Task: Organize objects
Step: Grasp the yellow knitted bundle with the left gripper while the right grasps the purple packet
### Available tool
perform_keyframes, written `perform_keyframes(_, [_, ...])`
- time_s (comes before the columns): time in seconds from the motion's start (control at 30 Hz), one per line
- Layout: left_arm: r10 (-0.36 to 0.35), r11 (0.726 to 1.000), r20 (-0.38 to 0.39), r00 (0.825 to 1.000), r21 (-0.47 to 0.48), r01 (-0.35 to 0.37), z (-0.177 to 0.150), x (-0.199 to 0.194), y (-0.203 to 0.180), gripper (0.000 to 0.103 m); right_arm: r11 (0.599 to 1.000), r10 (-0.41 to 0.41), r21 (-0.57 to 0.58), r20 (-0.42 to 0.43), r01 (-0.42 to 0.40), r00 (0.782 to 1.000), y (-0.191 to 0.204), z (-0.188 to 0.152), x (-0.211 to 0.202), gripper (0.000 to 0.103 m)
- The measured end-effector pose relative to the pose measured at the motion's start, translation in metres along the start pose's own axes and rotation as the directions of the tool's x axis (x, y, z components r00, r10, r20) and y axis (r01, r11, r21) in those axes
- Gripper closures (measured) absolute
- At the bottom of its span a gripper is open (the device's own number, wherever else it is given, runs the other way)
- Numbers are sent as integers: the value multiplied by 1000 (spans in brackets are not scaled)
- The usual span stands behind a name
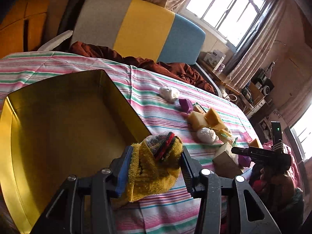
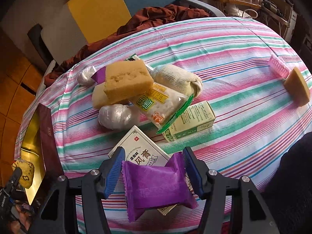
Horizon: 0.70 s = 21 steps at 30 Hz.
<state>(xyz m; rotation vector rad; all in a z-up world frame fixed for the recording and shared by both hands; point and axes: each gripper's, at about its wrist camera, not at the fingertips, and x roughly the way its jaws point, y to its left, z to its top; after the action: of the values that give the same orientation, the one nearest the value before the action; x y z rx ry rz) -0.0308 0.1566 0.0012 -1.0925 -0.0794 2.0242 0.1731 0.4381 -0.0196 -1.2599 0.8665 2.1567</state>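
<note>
Left gripper (image 1: 154, 167) clamped on a rolled yellow sock (image 1: 154, 165) with red, green and dark stripes, held just above the near corner of the gold box (image 1: 11, 136). Box open at the top, gold inside, dark red outside; nothing visible lying in it, though the sock and the gripper hide part of its floor. Seen from the right wrist as a gold-lined wall at the left edge of the striped cloth (image 2: 243, 89), with the sock beside it.

Right gripper (image 2: 154, 169) at a middling width around a purple packet (image 2: 156, 187); both pads touching the packet's crimped ends, grip looking closed on it. Packet resting partly on a white carton with red print (image 2: 136, 148).

Just beyond, a pale green carton (image 2: 193, 120) lying on its side, with a clear snack bag with a green edge (image 2: 156, 105) leaning over it. Left of these, a ball in clear wrap (image 2: 115, 117). Behind, two yellow sponges (image 2: 126, 80) stacked crosswise, a cream rolled sock (image 2: 177, 80) to the right, a second wrapped ball (image 2: 85, 76) and another purple packet (image 2: 100, 76) to the left.

Far right, well apart from the pile, a pink comb-like piece (image 2: 277, 66) touching a tan wedge (image 2: 298, 87).

Past the cloth's far edge, a crumpled rust-brown blanket (image 2: 156, 15) against a grey, yellow and blue headboard (image 1: 144, 31).
</note>
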Motion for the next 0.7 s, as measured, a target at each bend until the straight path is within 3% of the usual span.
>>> perform_keyframes(0.07, [10,1000,3,1000,-15,-10,-1,-4,8,55,1000,23,16,5,-23,1000,-5,0,-5,27])
perform_keyframes(0.13, [13,1000,9,1000,-23,-13,-2,-7,14,55,1000,24,9,13,-25,1000,-7,2,-10,23])
perform_keyframes(0.43, [14,998,40,999,-57,-12,-2,-25,29,54,994,-12,-110,-45,7,999,0,-1,-19,23])
perform_keyframes(0.5, [24,998,45,999,-60,-21,-2,-28,33,54,985,-55,-166,-62,44,997,8,-6,-15,28])
perform_keyframes(0.53, [32,998,47,998,-64,-29,-3,-30,36,54,979,-78,-196,-68,63,995,13,-8,-12,49])
perform_keyframes(0.57, [41,997,48,998,-68,-38,-4,-32,40,54,971,-106,-221,-71,88,992,17,-11,-9,58])
perform_keyframes(0.7, [99,993,46,994,-75,-96,-9,-38,56,54,958,-132,-261,-46,116,990,23,-13,-6,59])
